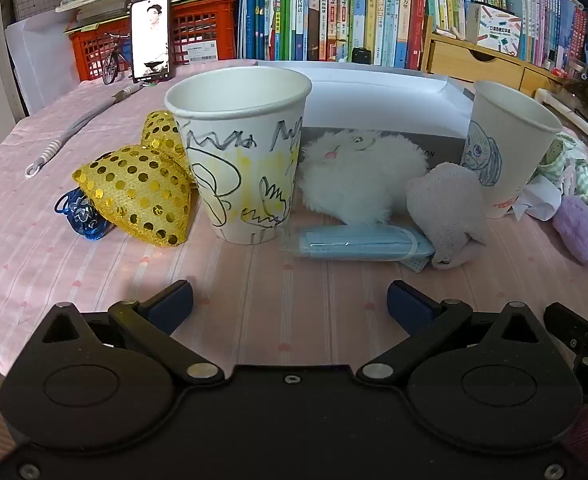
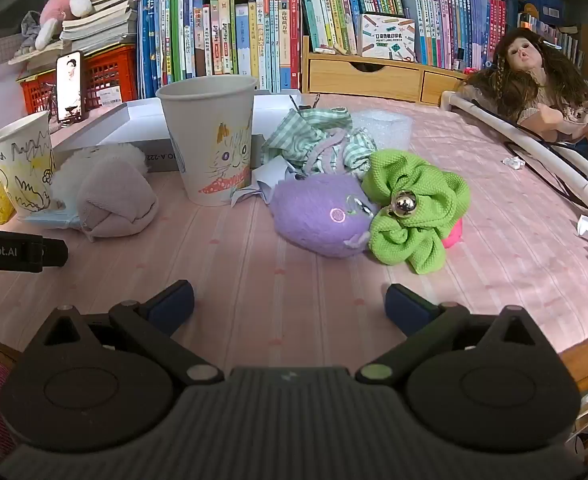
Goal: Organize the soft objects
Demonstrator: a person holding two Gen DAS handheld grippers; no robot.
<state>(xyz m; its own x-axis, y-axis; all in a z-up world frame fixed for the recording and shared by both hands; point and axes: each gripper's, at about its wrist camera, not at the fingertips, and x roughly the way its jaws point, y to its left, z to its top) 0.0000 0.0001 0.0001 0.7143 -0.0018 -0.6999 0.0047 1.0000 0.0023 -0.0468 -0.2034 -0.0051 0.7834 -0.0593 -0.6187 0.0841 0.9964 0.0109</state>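
Note:
Two drawn-on paper cups stand on the pink cloth: the left cup (image 1: pixel 239 152) (image 2: pixel 19 160) and the right cup (image 1: pixel 508 144) (image 2: pixel 209 142). Between them lie a white fluffy toy (image 1: pixel 358 172), a rolled grey sock (image 1: pixel 450 212) (image 2: pixel 113 200) and a blue face mask (image 1: pixel 358 244). A gold sequin bow (image 1: pixel 141 184) and a small blue pouch (image 1: pixel 79 216) lie left of the left cup. Right of the right cup lie a purple plush (image 2: pixel 322 216), a green scrunchie (image 2: pixel 414 208) and a checked cloth (image 2: pixel 318 144). My left gripper (image 1: pixel 289 304) is open, short of the mask. My right gripper (image 2: pixel 289 304) is open, short of the purple plush.
A flat white box (image 1: pixel 374 100) lies behind the cups. A phone (image 1: pixel 151 38) leans on red crates at the back left. Bookshelves and a wooden drawer unit (image 2: pixel 374 76) line the back. A doll (image 2: pixel 542 80) and a white pipe (image 2: pixel 534 152) sit at the right.

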